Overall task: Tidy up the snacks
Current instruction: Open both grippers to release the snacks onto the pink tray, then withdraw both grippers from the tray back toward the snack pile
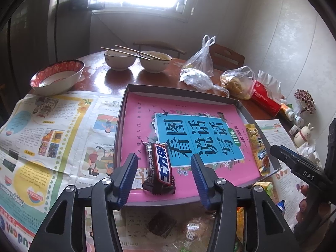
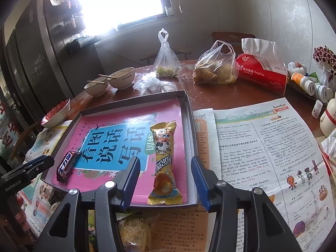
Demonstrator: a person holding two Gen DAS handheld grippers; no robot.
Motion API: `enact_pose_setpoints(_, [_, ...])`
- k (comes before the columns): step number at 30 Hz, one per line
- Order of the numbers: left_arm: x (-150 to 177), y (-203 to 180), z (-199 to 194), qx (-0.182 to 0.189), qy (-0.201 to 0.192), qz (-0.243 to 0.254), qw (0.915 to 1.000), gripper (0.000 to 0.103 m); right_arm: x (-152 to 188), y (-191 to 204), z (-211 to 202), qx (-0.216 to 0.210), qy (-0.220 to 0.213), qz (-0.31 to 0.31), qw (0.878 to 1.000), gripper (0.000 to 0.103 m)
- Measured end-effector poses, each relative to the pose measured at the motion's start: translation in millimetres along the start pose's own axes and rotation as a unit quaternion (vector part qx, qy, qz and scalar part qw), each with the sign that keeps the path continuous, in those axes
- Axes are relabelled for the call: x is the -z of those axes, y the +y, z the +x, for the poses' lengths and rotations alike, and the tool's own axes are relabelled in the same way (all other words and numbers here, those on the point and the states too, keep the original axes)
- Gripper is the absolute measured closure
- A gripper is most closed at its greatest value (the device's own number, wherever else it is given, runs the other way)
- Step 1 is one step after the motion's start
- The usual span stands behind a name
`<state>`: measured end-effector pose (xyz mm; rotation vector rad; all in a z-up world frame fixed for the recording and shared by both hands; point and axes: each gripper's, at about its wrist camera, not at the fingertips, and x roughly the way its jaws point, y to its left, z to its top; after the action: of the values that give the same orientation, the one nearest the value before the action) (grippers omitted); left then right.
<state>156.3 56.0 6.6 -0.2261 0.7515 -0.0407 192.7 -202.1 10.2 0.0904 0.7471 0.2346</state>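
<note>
A shallow grey tray [image 1: 180,88] lined with a pink book sits on the newspaper-covered table. A dark chocolate bar [image 1: 160,169] lies flat at the tray's near left. My left gripper [image 1: 163,156] stands open over it, with its blue pads clear of the wrapper on both sides. A long yellow snack packet [image 2: 164,163] lies along the tray's right wall [image 2: 189,113]. My right gripper [image 2: 165,159] is open around it, and its pads do not touch it. The chocolate bar [image 2: 67,164] also shows at the left of the right wrist view.
More wrapped snacks [image 1: 161,223] lie on the newspaper [image 1: 52,138] in front of the tray. Behind the tray stand three bowls [image 1: 56,77], two with chopsticks, and several plastic bags [image 2: 214,69]. A red tissue box [image 2: 262,73] and small bottles [image 2: 304,82] are at the right.
</note>
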Motion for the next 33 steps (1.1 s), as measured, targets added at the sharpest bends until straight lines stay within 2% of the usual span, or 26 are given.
enact_pose_setpoints(8, [0.7,3.0,-9.0,0.000,-0.007,-0.006,1.0000,0.040,-0.4,3.9,-11.9,-0.009,-0.019,-0.008,1.000,0.048])
enact_pose_setpoints(22, [5.8,-5.9,-35.2,0.013,-0.017,0.011,0.9997,0.036,2.0,12.6,-35.1,-0.022,-0.041,-0.024,0.999,0.043])
enact_pose_setpoints(33, [11.8,-21.2,-48.8,0.069,-0.001,0.019,0.9974,0.034,6.7,23.0,-57.4,-0.032,-0.058,-0.048,0.997,0.038])
